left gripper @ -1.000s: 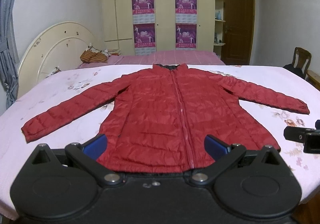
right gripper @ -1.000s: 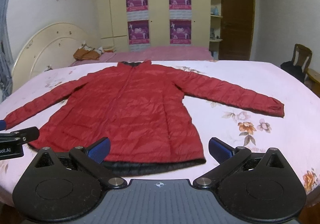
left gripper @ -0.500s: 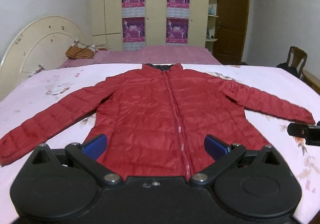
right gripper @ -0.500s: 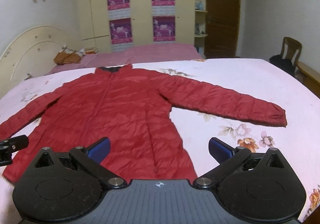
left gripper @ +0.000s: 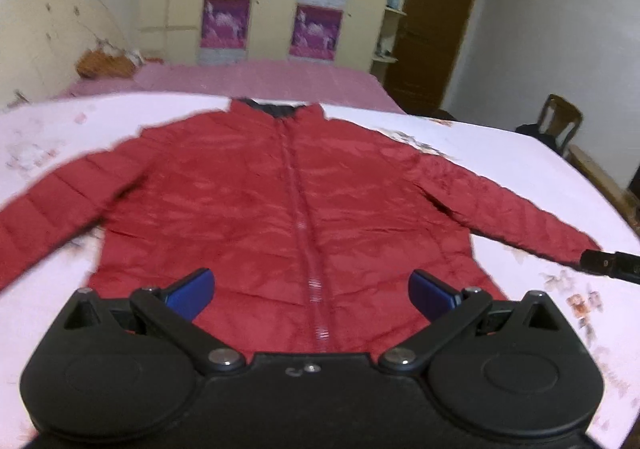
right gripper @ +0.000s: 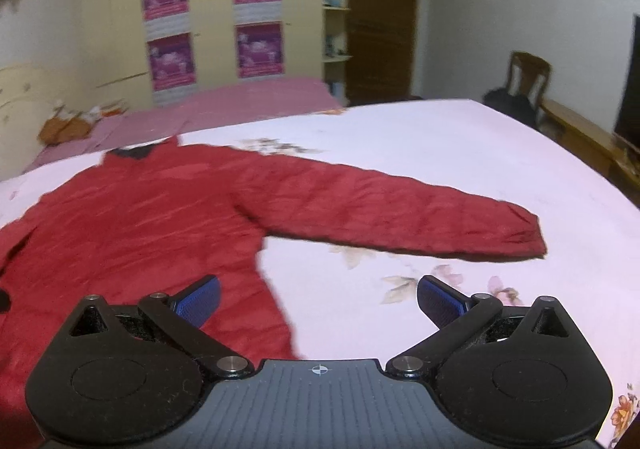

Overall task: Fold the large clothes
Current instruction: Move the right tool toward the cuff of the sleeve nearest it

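Both hand-held grippers are released, blue pads spread wide and holding nothing. My left hand-held gripper hovers over the lower front of a red jacket, just above its zipper. My right hand-held gripper hangs at the jacket's side edge, one pad above red fabric. The jacket lies flat, sleeves spread, on a bed covered in pale pink floral sheeting.
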{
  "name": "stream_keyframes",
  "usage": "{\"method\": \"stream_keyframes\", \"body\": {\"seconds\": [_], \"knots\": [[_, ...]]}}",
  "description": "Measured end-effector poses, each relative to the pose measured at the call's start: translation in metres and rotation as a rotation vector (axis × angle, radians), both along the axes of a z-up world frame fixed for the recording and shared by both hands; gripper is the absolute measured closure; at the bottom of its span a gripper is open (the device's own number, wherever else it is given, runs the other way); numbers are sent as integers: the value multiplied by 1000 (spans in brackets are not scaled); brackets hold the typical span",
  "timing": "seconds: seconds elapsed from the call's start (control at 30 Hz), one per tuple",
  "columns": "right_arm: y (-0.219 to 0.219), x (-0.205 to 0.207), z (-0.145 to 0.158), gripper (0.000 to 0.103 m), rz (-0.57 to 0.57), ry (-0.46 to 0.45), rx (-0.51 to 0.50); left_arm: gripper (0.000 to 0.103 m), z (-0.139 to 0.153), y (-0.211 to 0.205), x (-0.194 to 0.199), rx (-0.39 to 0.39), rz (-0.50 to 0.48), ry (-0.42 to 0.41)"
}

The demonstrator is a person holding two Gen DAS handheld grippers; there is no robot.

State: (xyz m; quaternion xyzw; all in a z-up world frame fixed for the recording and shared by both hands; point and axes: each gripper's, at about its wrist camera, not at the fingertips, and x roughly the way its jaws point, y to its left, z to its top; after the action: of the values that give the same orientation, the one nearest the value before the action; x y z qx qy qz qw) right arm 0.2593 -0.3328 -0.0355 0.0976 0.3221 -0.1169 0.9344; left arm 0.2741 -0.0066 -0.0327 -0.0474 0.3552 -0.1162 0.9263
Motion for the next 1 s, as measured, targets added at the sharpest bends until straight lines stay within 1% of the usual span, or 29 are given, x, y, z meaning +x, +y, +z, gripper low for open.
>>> {"method": "stream_keyframes", "body": {"seconds": [0.13, 0.27, 0.33, 0.5, 0.7, 0.73, 0.77, 0.8, 0.83, 1.0], "knots": [[-45, 18, -16, 0, -95, 34, 0, 1, -11, -20, 20, 11, -1, 30], [-86, 35, -30, 0, -154, 53, 9, 1, -18, -43, 38, 66, -17, 29], [-108, 37, -36, 0, -200, 33, 44, 1, -23, -54, 49, 79, -24, 33], [-163, 40, -62, 1, -308, -1, 152, 1, -38, -80, 75, 71, -14, 68], [-195, 36, -81, 1, -361, -36, 256, 1, -49, -103, 91, 93, -27, 75], [-197, 36, -82, 3, -367, -38, 270, 1, -50, -105, 94, 94, -27, 76], [-202, 36, -85, 26, -372, -45, 288, 1, -50, -106, 96, 97, -27, 77], [-206, 36, -87, 37, -377, -37, 317, 1, -51, -108, 99, 100, -24, 78], [-209, 34, -90, 41, -390, -31, 348, 1, -51, -109, 102, 103, -20, 77], [-228, 24, -102, 41, -448, -62, 474, 1, -50, -110, 114, 125, 4, 61]]}}
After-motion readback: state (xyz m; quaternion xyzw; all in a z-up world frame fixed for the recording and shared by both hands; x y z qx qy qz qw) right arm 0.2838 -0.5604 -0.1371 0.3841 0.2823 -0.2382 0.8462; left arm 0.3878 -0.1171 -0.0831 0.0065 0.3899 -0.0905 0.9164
